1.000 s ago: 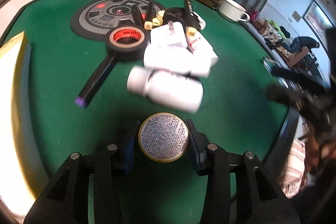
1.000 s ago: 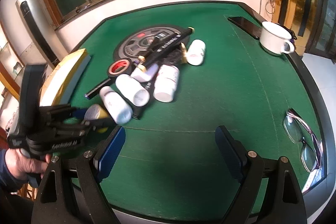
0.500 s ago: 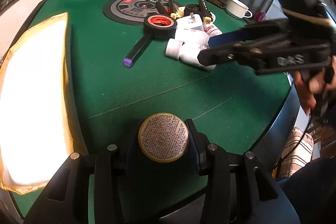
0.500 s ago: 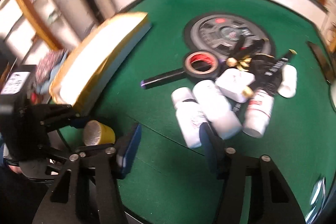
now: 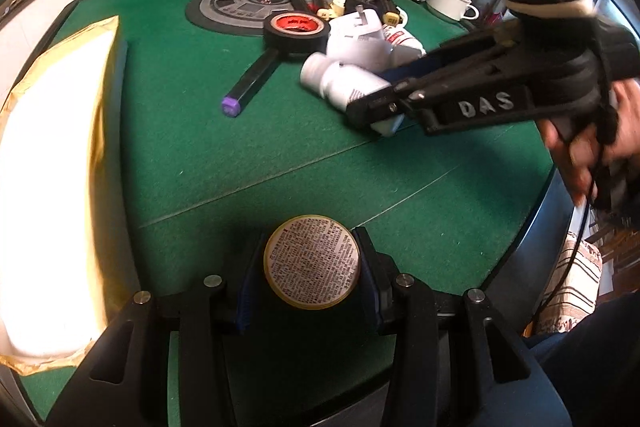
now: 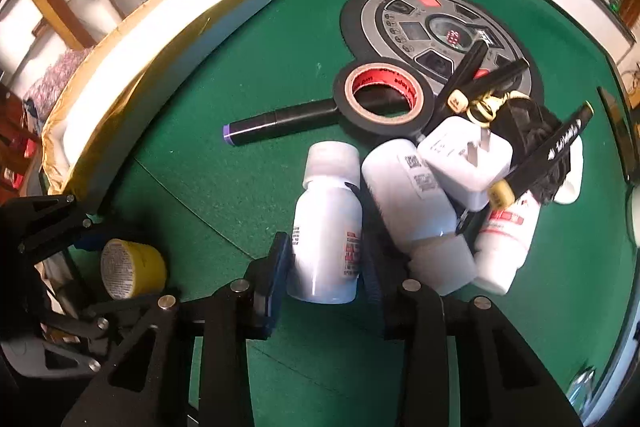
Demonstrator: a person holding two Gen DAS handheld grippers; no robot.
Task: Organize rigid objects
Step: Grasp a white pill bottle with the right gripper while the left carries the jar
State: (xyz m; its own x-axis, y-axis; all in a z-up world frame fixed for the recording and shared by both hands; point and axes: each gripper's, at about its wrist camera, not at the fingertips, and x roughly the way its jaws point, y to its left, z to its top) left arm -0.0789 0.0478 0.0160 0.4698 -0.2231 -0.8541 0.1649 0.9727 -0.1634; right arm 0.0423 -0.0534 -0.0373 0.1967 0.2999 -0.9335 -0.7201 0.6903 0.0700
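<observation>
My left gripper point(image 5: 312, 267) is shut on a small yellow tin point(image 5: 312, 261) with a printed round end, low over the green felt near the table's front edge. The tin point(image 6: 132, 269) also shows at the lower left of the right wrist view. My right gripper point(image 6: 324, 267) points down over a white bottle point(image 6: 326, 223) lying at the near side of the pile. Its jaws are closing, and the blue pads touch the bottle's two sides. In the left wrist view the right gripper point(image 5: 384, 107) reaches in from the right onto that bottle point(image 5: 340, 83).
The pile holds a second white bottle point(image 6: 412, 203), a red-labelled bottle point(image 6: 506, 239), a white plug point(image 6: 466, 157), black pens, a black tape roll point(image 6: 384, 103) and a purple-tipped marker point(image 6: 280, 123). A round grey panel point(image 6: 436, 31) lies behind. A yellow-taped box point(image 5: 52, 167) stands left, a mug point(image 5: 450, 1) far right.
The right gripper swung over to the pile, came down around the nearest white bottle and narrowed its jaws. The left gripper drew back from the pile with the tin.
</observation>
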